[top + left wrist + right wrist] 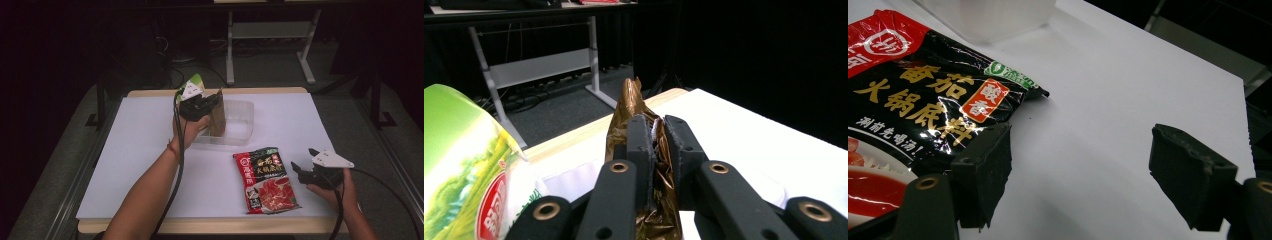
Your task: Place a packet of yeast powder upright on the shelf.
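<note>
Near the top centre of the high view, the left gripper [212, 104] is clamped on a crinkled gold-brown foil pouch [217, 119], holding it upright over the near-left edge of a clear, shallow plastic tray [243, 122] on the white worktop [145, 150]. In the left gripper view the two black jaws pinch the foil pouch [655, 165] almost flat between them, its pointed top standing above the pads. A green and white printed packet [459, 175] fills the lower left of that view, close beside the gripper.

The step in hand looks like setting the pouch into the tray. To do it well, bring the pouch lower until its bottom edge rests inside the tray wall, tip it so it lies flat, and only then ease the grip; let go too high and the light foil could catch on the rim or spill onto the worktop.

At the lower right of the high view, the right gripper [303, 167] stands released, its jaws wide apart just right of a red and black glossy sauce packet [265, 180] lying flat, not yet touching it.
</note>
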`<state>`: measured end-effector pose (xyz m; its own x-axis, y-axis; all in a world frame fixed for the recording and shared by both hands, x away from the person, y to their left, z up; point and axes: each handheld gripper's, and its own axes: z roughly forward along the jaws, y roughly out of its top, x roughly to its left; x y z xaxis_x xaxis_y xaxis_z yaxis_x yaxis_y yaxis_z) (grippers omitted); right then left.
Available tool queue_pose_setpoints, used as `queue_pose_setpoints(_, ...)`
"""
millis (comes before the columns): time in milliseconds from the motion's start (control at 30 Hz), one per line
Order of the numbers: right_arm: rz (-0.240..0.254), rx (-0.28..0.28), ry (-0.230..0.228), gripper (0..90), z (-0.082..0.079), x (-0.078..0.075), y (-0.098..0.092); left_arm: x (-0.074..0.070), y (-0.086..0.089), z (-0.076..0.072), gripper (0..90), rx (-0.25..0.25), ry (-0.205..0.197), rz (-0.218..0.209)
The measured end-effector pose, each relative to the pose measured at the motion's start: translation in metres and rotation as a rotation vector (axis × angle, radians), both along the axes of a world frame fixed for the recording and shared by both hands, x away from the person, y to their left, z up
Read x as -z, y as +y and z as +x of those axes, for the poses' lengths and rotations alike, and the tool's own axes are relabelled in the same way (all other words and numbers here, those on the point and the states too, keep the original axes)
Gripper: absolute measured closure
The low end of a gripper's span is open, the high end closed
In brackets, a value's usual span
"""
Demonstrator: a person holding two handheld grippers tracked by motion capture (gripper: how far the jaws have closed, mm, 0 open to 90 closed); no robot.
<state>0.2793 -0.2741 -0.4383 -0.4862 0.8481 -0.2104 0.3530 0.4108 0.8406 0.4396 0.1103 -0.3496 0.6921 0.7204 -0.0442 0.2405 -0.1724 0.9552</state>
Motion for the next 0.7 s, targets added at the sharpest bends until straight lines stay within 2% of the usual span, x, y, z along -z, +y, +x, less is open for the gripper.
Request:
queue_pose_setpoints(100, -0.001, -0.001, 0.001, 24.5, 0.0, 0.0, 0.0, -0.001, 0.001, -0.003, 75.2, 0.008, -0.015, 0.022)
queue_pose_setpoints(500, 0.003, -0.002, 0.007, 24.5, 0.0, 0.001, 0.001, -0.01, 0.009, -0.02, 66.9, 0.06, -0.061, 0.069)
queue_pose_setpoints(700, 0.009, -0.002, 0.01, 24.3, 0.0, 0.001, 0.001, -0.016, 0.014, -0.035, 62.5, 0.069, -0.111, 0.11)
